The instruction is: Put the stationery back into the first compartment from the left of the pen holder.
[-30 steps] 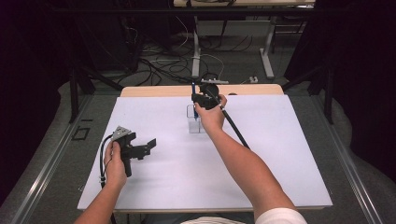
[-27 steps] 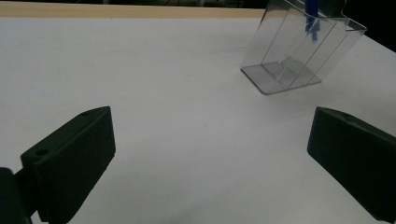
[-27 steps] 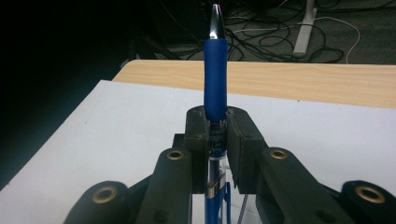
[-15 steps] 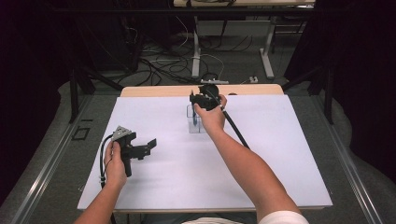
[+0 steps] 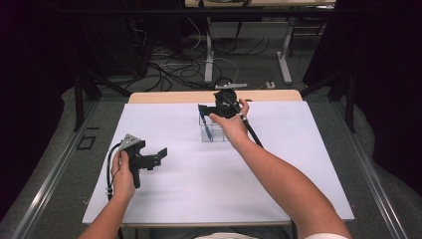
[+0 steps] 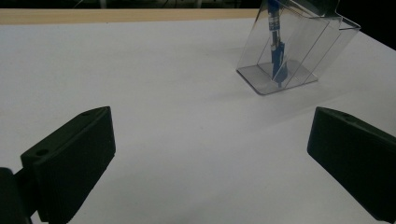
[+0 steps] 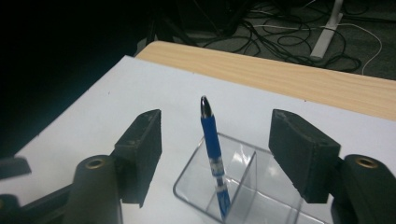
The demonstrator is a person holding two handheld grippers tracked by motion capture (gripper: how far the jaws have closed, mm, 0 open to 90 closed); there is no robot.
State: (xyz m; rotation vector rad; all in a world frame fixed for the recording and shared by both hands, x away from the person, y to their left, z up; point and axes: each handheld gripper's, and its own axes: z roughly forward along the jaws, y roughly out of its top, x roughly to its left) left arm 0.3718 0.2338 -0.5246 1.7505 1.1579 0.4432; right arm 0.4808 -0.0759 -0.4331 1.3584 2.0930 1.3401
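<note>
A clear plastic pen holder [image 5: 216,133] stands on the white table cover, toward the back middle. A blue pen [image 5: 204,121] leans upright inside it, tip down. My right gripper [image 5: 203,108] hovers just above the holder. In the right gripper view the pen [image 7: 212,149] rises between the jaws without touching either pad. Those jaws have just been opening and the right gripper [image 7: 215,119] is open. My left gripper [image 5: 160,154] is held at the front left, open and with nothing in it. The left gripper view looks past its wide jaws [image 6: 210,158] at the holder [image 6: 303,56] and pen [image 6: 275,51].
The white cover [image 5: 209,189] spans the table, with a wooden strip [image 5: 164,96] along the far edge. Cables and table legs [image 5: 209,55] lie on the floor beyond. The right gripper's cable [image 5: 251,132] trails across the cover.
The right gripper has risen slightly above the holder and its jaws have spread, leaving the pen standing in the holder. The left hand has kept still.
</note>
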